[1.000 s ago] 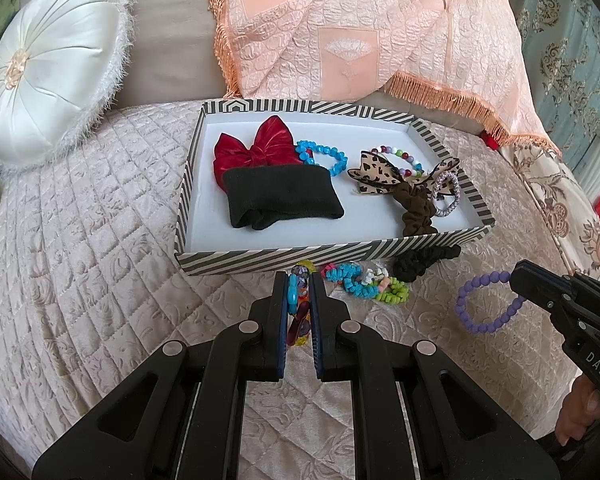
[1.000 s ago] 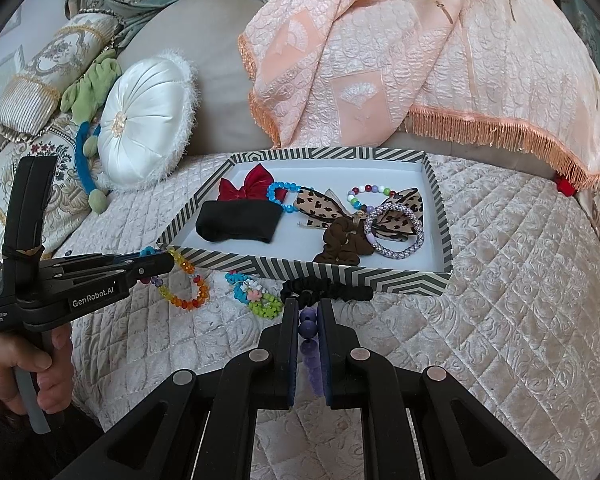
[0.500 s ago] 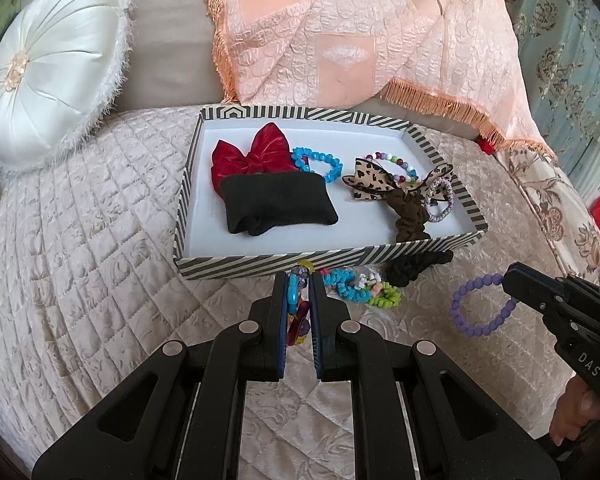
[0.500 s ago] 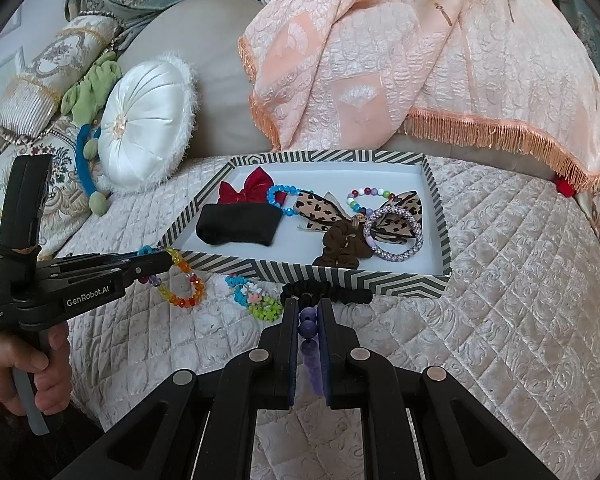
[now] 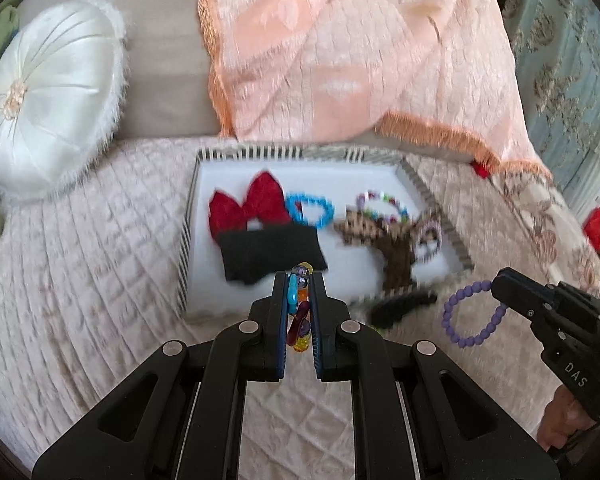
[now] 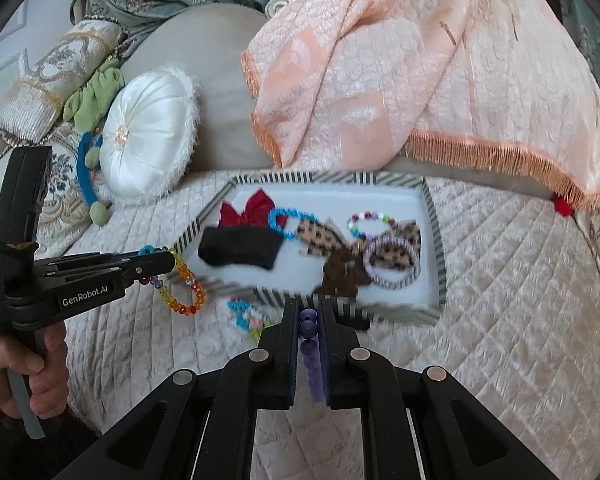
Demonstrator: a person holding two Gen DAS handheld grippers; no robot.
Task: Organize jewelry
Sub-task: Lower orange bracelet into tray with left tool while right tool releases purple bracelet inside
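Observation:
My left gripper (image 5: 299, 282) is shut on a rainbow bead bracelet (image 5: 299, 312), raised over the front edge of the striped tray (image 5: 186, 248); the bracelet hangs from it in the right wrist view (image 6: 182, 286). My right gripper (image 6: 309, 314) is shut on a purple bead bracelet (image 6: 310, 330), held above the bed in front of the tray (image 6: 440, 268); the bracelet shows in the left wrist view (image 5: 470, 312). The tray holds a red bow (image 5: 248, 206), a black band (image 5: 272, 250), a blue bracelet (image 5: 310, 210), leopard bows and other bracelets.
A blue-green bracelet (image 6: 246, 320) and a black scrunchie (image 5: 400, 306) lie on the quilted bed in front of the tray. A white round cushion (image 5: 48, 108) sits back left. A peach fringed blanket (image 5: 360, 52) hangs behind the tray.
Both grippers have lifted and moved toward the tray with their bracelets. The left gripper's tips now overlap the tray's front edge.

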